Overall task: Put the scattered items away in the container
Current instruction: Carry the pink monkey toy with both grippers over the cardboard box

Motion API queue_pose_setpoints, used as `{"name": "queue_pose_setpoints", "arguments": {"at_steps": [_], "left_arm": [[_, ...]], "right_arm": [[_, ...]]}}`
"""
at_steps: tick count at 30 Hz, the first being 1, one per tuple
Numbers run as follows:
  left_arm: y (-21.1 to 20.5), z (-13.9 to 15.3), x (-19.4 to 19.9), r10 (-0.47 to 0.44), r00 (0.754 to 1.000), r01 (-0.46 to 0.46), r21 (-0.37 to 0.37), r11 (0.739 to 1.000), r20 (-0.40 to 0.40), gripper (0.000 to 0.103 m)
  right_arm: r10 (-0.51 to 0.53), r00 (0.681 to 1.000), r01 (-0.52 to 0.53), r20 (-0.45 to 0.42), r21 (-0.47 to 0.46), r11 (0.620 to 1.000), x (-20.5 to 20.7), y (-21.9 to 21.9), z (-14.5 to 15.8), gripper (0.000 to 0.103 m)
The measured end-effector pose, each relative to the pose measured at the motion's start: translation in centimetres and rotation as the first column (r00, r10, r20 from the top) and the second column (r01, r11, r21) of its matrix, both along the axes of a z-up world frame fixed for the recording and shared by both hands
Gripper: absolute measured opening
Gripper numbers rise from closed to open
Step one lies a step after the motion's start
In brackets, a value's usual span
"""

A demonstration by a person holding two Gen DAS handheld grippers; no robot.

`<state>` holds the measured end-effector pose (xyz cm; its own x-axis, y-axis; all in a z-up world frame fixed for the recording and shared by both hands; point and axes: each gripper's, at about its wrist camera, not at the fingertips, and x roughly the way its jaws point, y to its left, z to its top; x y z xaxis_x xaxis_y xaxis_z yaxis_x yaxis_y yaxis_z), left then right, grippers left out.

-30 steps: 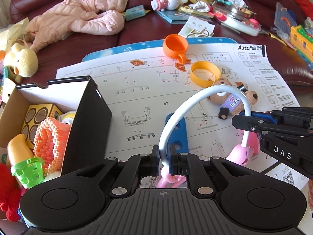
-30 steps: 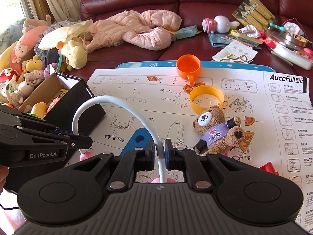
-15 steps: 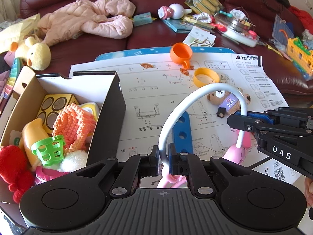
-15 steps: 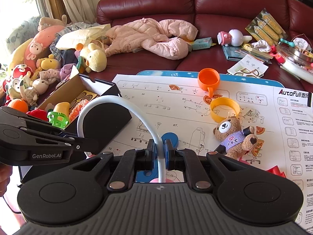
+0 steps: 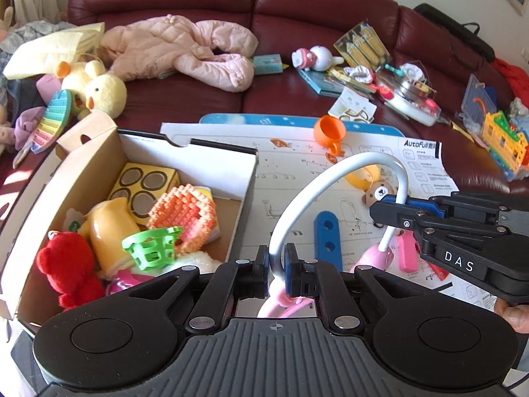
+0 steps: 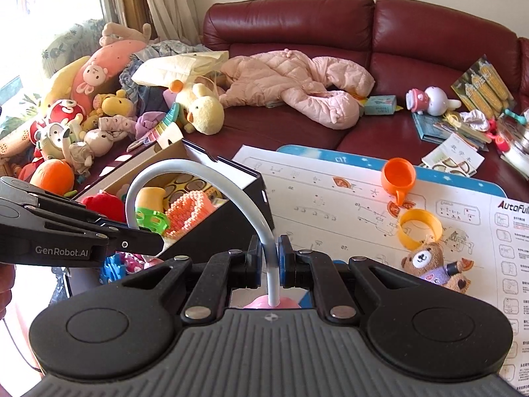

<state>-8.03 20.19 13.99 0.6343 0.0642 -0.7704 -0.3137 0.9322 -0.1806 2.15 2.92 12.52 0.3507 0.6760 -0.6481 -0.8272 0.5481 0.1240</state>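
Both grippers are shut on one toy: a white bent tube [image 5: 334, 178] with pink ends, held in the air. My left gripper [image 5: 277, 269] clamps one end of the tube, my right gripper [image 6: 271, 259] the other end [image 6: 211, 178]. The right gripper also shows in the left wrist view [image 5: 390, 206], the left gripper in the right wrist view [image 6: 145, 240]. The cardboard box [image 5: 246, 198] holds several toys and lies to the left, just below the tube. A blue bar [image 5: 327, 235], small teddy bear [image 6: 426, 261], yellow ring [image 6: 420, 228] and orange cup [image 6: 396, 175] lie on the instruction sheet.
The white instruction sheet [image 6: 330, 205] covers a blue board on the red sofa [image 6: 380, 23]. A pink baby suit [image 5: 185, 49], a yellow duck plush [image 5: 102, 91], plush toys at the far left [image 6: 66, 122] and books and toy clutter at the right [image 5: 406, 86] surround it.
Both grippers have carried the white tube up and to the left, toward the box. The box now sits nearer the middle of both views, its inside showing.
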Motion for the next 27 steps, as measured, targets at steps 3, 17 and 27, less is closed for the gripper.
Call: {"name": "queue_pose_setpoints", "arguments": {"at_steps": [3, 17, 27], "left_arm": [[1.7, 1.1, -1.6, 0.058, 0.998, -0.059, 0.024, 0.998, 0.021, 0.004], [9.4, 5.3, -5.6, 0.268, 0.956, -0.274, 0.035, 0.961, 0.117, 0.007], [12.8, 2.7, -3.0, 0.317, 0.948, -0.318, 0.027, 0.948, 0.035, 0.012]], "right_arm": [[0.052, 0.999, -0.053, 0.012, 0.031, 0.998, -1.1, 2.1, 1.1, 0.011], [0.233, 0.971, -0.237, 0.056, 0.078, 0.968, -3.2, 11.0, 4.4, 0.011], [0.226, 0.973, -0.225, -0.042, 0.043, 0.974, -1.4, 14.9, 1.6, 0.013]]}}
